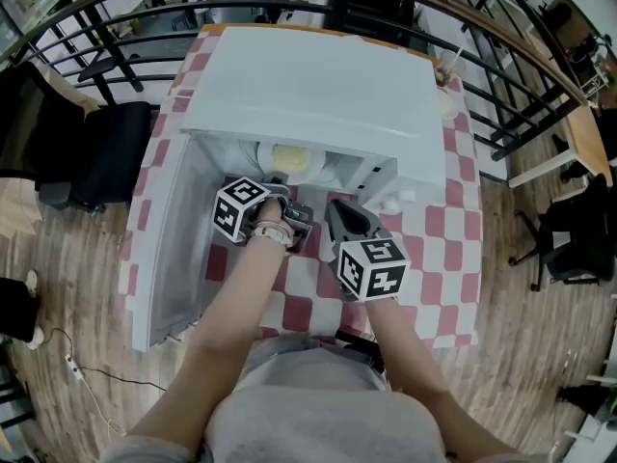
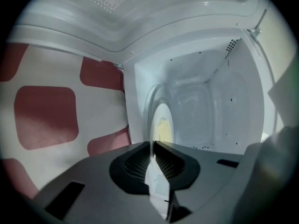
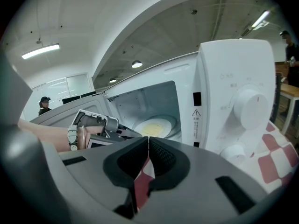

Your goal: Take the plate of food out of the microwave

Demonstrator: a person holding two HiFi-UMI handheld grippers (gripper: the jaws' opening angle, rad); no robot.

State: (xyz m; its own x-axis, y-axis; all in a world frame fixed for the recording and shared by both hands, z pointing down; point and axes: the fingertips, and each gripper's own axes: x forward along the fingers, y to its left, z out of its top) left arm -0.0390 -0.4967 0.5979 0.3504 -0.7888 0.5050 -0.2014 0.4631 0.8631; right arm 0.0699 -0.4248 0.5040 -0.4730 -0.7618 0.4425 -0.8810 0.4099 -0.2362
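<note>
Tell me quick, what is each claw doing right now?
Left claw: closed, apparently on the rim of the plate of food.
Right claw: closed, empty.

1. Microwave (image 1: 308,85): white outside and inside.
2. Plate (image 3: 172,121): white, carrying pale yellow food (image 3: 152,127).
3. Table (image 1: 453,230) cloth: red-and-white check.
4. Left tongs (image 2: 152,143) and right tongs (image 3: 148,139): grey, with black ribbed pads (image 2: 135,164).
5. Marker cubes (image 1: 241,208): white with black square patterns.
6. Floor (image 1: 77,287): brown wood planks.
</note>
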